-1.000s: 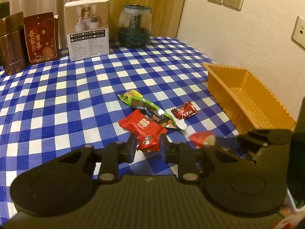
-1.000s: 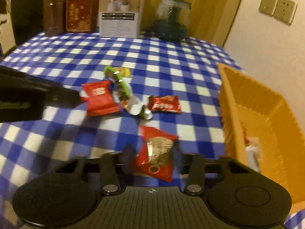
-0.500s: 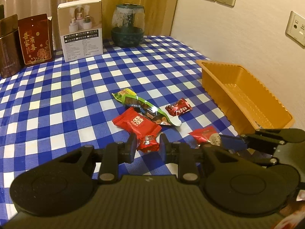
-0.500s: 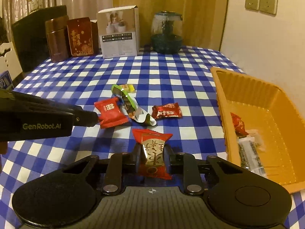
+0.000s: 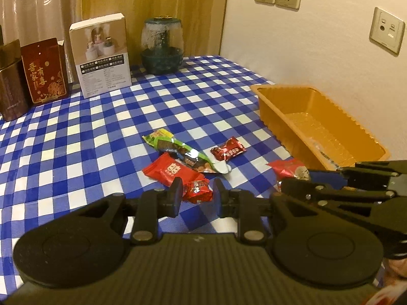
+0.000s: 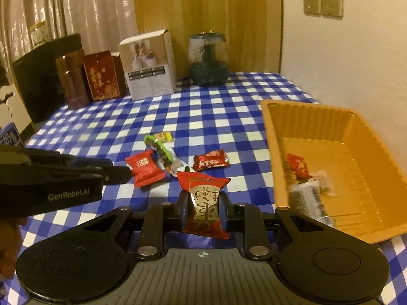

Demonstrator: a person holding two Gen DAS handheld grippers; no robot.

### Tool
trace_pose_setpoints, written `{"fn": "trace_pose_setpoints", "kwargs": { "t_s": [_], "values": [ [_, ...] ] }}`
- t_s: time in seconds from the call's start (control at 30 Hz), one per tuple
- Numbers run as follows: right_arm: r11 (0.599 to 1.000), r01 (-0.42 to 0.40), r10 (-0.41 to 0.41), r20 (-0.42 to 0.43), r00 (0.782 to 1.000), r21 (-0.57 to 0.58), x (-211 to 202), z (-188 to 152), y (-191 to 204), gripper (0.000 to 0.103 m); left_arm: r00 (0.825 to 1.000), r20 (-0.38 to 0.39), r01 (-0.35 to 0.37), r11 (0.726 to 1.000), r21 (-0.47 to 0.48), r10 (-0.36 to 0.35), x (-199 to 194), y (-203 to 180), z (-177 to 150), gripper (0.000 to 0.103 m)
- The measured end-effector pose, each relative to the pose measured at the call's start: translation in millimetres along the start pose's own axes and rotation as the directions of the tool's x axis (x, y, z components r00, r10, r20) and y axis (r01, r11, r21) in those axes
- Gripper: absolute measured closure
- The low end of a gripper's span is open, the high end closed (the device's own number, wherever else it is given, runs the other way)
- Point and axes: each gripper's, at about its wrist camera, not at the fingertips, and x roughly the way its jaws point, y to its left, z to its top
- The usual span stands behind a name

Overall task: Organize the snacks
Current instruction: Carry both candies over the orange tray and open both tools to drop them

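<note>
My right gripper (image 6: pixel 203 203) is shut on a red and gold snack packet (image 6: pixel 203 200) and holds it above the table, left of the orange tray (image 6: pixel 269 137). My left gripper (image 5: pixel 197 194) is shut on a small red candy (image 5: pixel 198 190), raised over the table. On the cloth lie a flat red packet (image 5: pixel 170 169), a green snack bag (image 5: pixel 178 150) and a dark red candy (image 5: pixel 227 150). The tray holds a red packet (image 6: pixel 299 165) and a dark wrapped bar (image 6: pixel 307 200). The right gripper with its packet (image 5: pixel 290 169) shows in the left wrist view.
A white box (image 5: pixel 101 53), a red box (image 5: pixel 44 71), a brown tin (image 5: pixel 11 81) and a glass jar (image 5: pixel 162 47) stand along the far edge. The wall (image 5: pixel 318 45) runs close behind the tray. The blue checked cloth (image 5: pixel 76 139) covers the table.
Both grippers have lifted and pulled back with their snacks. The right gripper closed on the red and gold packet and raised it off the cloth.
</note>
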Motion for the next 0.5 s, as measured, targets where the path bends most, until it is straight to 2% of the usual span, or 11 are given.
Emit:
{"fn": "trace_pose_setpoints", "kwargs": {
  "t_s": [0.5],
  "values": [
    [0.999, 0.017, -0.020, 0.053, 0.998, 0.042, -23, 4, -19, 0.078, 0.999, 0.021, 0.042, 0.999, 0.014, -0.042, -4, -22, 7, 0.080]
  ]
}}
